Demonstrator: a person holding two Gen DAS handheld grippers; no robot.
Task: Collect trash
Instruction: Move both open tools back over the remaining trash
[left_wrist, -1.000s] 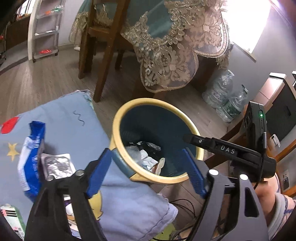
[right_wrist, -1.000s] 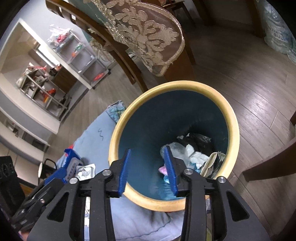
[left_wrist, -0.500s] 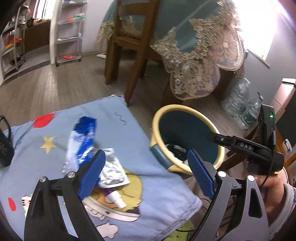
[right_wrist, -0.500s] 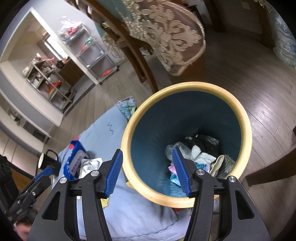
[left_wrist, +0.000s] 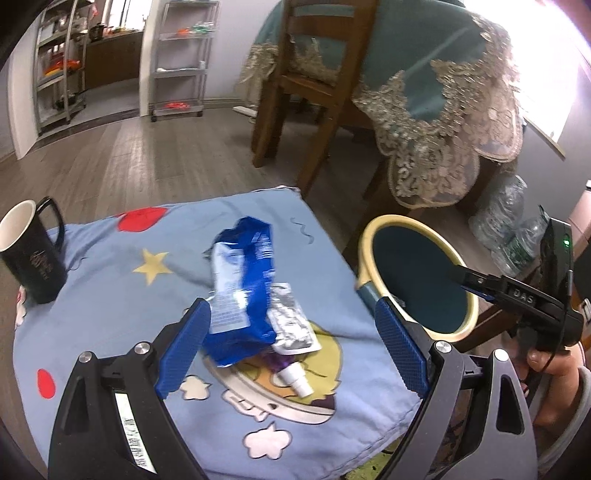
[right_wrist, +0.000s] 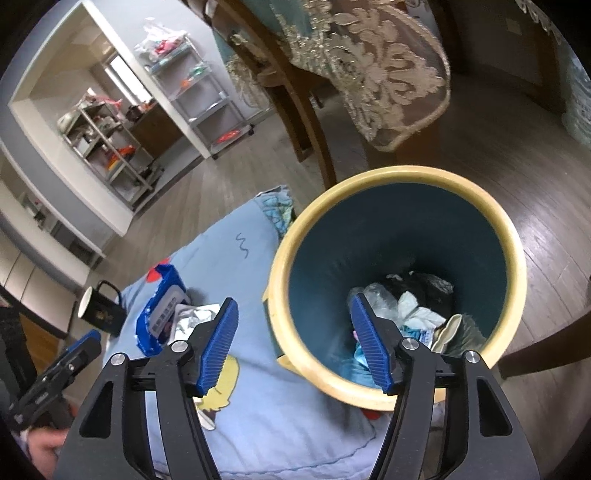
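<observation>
A blue snack wrapper (left_wrist: 243, 284) lies on the blue cartoon cloth (left_wrist: 110, 295), over a silver foil pouch (left_wrist: 291, 321) with a small white-capped purple tube (left_wrist: 291, 376) below it. My left gripper (left_wrist: 291, 350) is open and empty, just short of this trash. The yellow-rimmed bin (right_wrist: 399, 280) stands to the right of the cloth and holds crumpled trash (right_wrist: 410, 314). My right gripper (right_wrist: 295, 343) is open and empty, straddling the bin's near rim. The wrapper (right_wrist: 159, 306) and pouch (right_wrist: 195, 317) also show in the right wrist view.
A black mug (left_wrist: 29, 258) stands at the cloth's left edge. A wooden chair (left_wrist: 306, 92) and a lace-draped table (left_wrist: 443, 92) are behind. Plastic bottles (left_wrist: 513, 229) lie on the floor at right. Metal shelves (left_wrist: 177, 59) stand at the far wall.
My left gripper has swung left from the bin to the trash on the cloth. My right gripper has opened wider and drawn back from the bin.
</observation>
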